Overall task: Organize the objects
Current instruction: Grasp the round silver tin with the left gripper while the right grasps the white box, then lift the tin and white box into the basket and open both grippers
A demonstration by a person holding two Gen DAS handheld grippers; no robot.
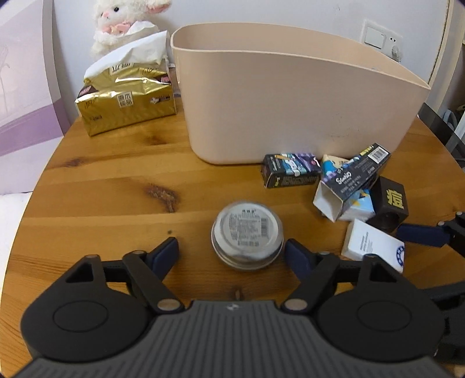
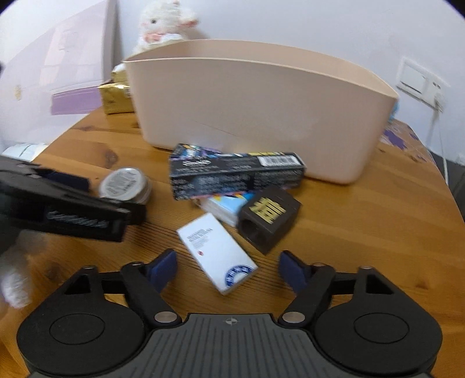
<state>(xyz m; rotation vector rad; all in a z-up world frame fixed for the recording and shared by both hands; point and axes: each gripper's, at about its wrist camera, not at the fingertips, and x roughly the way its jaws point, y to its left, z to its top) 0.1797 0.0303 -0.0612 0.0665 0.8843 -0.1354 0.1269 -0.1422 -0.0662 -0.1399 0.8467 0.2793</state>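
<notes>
A beige plastic bin (image 1: 290, 96) stands at the back of the round wooden table (image 1: 116, 186); it also shows in the right wrist view (image 2: 255, 110). A round silver tin (image 1: 247, 232) lies between the fingers of my open left gripper (image 1: 232, 253), nearer the right finger. My open right gripper (image 2: 228, 269) straddles the near end of a white box (image 2: 216, 250). Beyond lie a black cube with gold characters (image 2: 268, 216), a long dark carton (image 2: 235, 171) and a pale blue and white pack (image 2: 225, 206). The tin (image 2: 125, 184) and left gripper (image 2: 66, 203) show at left.
A gold tissue pack (image 1: 125, 99) and a white plush lamb (image 1: 122, 23) sit at the back left. A second small dark carton (image 1: 290, 170) lies by the bin's base. A wall socket (image 1: 380, 37) is behind the bin. The table edge curves close on both sides.
</notes>
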